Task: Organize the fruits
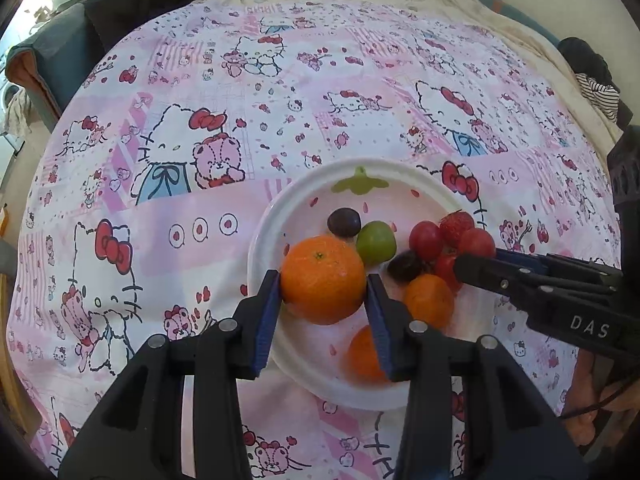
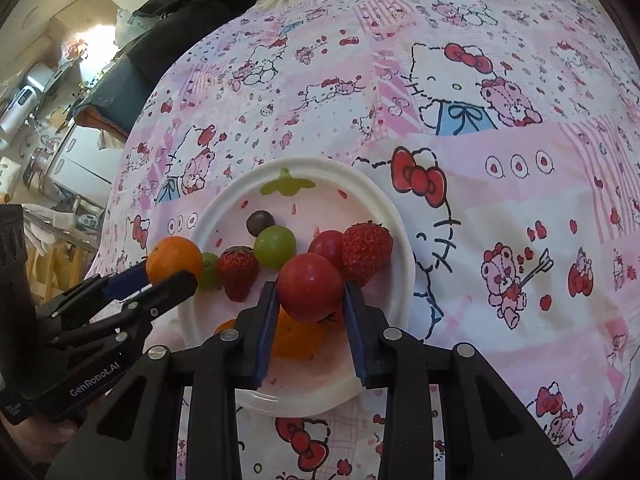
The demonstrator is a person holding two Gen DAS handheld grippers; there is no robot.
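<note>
Cartoon-print bedspread (image 1: 200,120) carries a white plate (image 1: 260,240) at lower centre, most fruit unsorted on it; left gripper (image 1: 323,280) fingers clamp a mandarin (image 1: 323,278), right gripper (image 2: 310,292) fingers clamp a tomato (image 2: 310,286), neither yet relocated.

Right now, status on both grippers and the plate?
Left gripper shut on mandarin. Right gripper shut on cherry tomato. Both over plate, other fruit crowded underneath.
</note>
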